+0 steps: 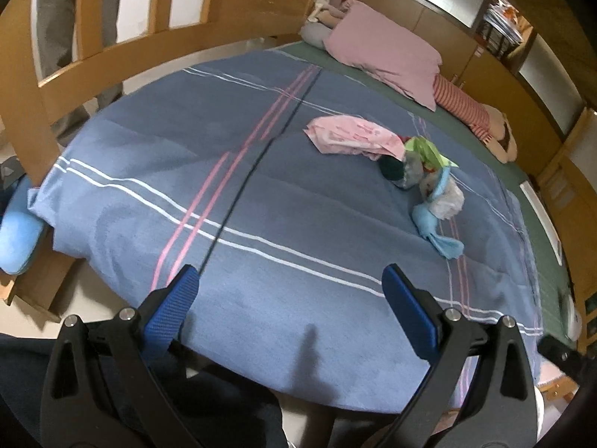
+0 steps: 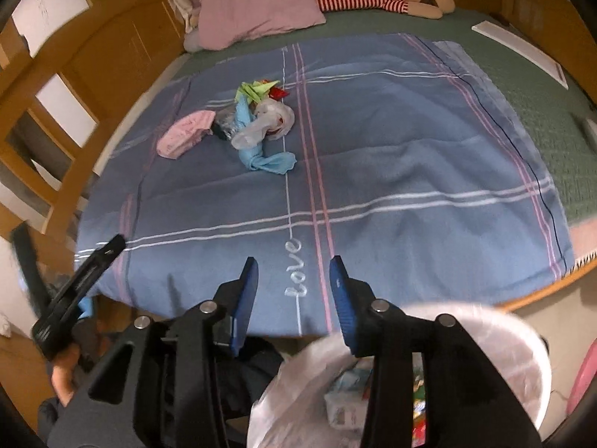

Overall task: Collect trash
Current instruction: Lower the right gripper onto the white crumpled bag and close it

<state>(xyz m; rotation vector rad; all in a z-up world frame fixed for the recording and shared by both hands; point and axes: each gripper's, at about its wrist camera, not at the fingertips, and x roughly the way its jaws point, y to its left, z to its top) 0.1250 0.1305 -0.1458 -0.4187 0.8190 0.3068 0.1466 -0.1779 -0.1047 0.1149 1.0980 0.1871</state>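
Left wrist view: left tool (image 1: 291,291), blue-padded jaws spread wide with nothing between them, poised above the near edge of a bed covered by a blue plaid blanket (image 1: 261,186). Ahead of the tool and to its right, well apart from it, a cluster of trash (image 1: 410,171) lies on the blanket: a crumpled pink wrapper (image 1: 347,136) farthest left, a green wrapper (image 1: 429,151) behind, a dark round item just beside it, a clear plastic bag (image 1: 446,201) and a light-blue wrapper (image 1: 438,231) nearest. Farther ahead, a pink pillow (image 1: 384,59) and a doll in a red-and-white striped garment (image 1: 466,106) rest on the green bedspread. A wooden bed rail (image 1: 112,52) curves to the left of the tool. Right wrist view: right tool (image 2: 294,272), jaws partly apart, nothing between the pads, hanging over the blanket's near edge by the stitched word "love" (image 2: 296,268). Directly below the tool and to its right, a white bin lined with a plastic bag (image 2: 485,321) holds discarded wrappers. The trash cluster lies ahead and left, well apart, uncollected. The left tool shows at the left edge, gripped by a hand (image 2: 63,377).
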